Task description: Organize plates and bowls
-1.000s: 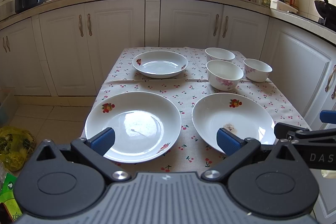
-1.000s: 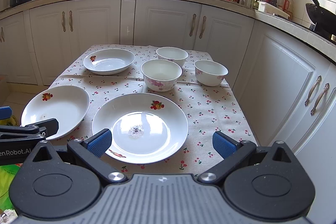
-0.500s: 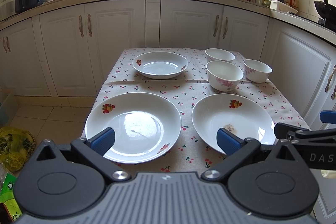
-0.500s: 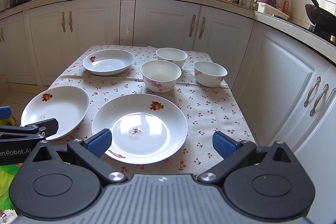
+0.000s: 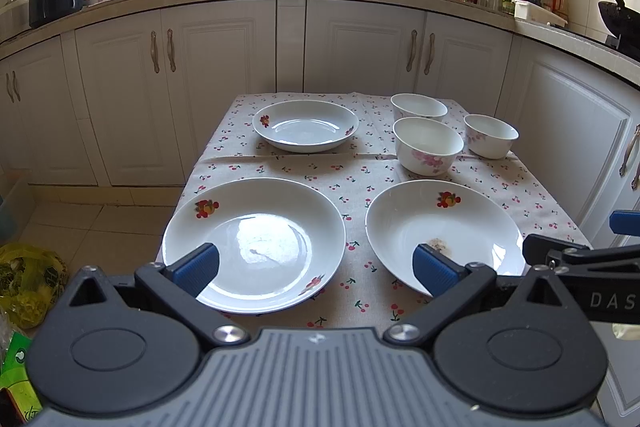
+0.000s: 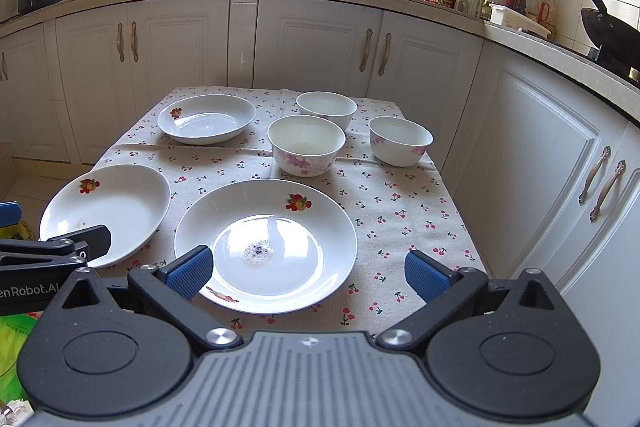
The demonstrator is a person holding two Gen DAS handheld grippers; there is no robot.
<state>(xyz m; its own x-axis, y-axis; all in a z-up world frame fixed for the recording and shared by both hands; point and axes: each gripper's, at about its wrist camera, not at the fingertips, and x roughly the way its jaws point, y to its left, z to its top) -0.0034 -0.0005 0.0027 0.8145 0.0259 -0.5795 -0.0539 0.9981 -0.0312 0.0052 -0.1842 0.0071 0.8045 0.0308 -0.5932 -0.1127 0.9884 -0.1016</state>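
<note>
Three white plates with fruit prints lie on a cherry-print tablecloth: a near left plate (image 5: 256,243), a near right plate (image 5: 444,231) and a far plate (image 5: 306,125). Three white bowls with pink flowers stand at the far right: a front bowl (image 5: 428,145), a back bowl (image 5: 418,107) and a right bowl (image 5: 491,135). My left gripper (image 5: 316,267) is open and empty, just in front of the two near plates. My right gripper (image 6: 308,271) is open and empty over the near edge of the right plate (image 6: 266,243).
The small table (image 6: 400,211) stands in a kitchen corner. White cabinets (image 5: 224,75) run behind it and along the right side (image 6: 540,163). A yellow bag (image 5: 28,283) lies on the floor at the left. The counter holds bottles, a knife block and a wok.
Both views have shifted very slightly; the dishes have not moved and both grippers stay open.
</note>
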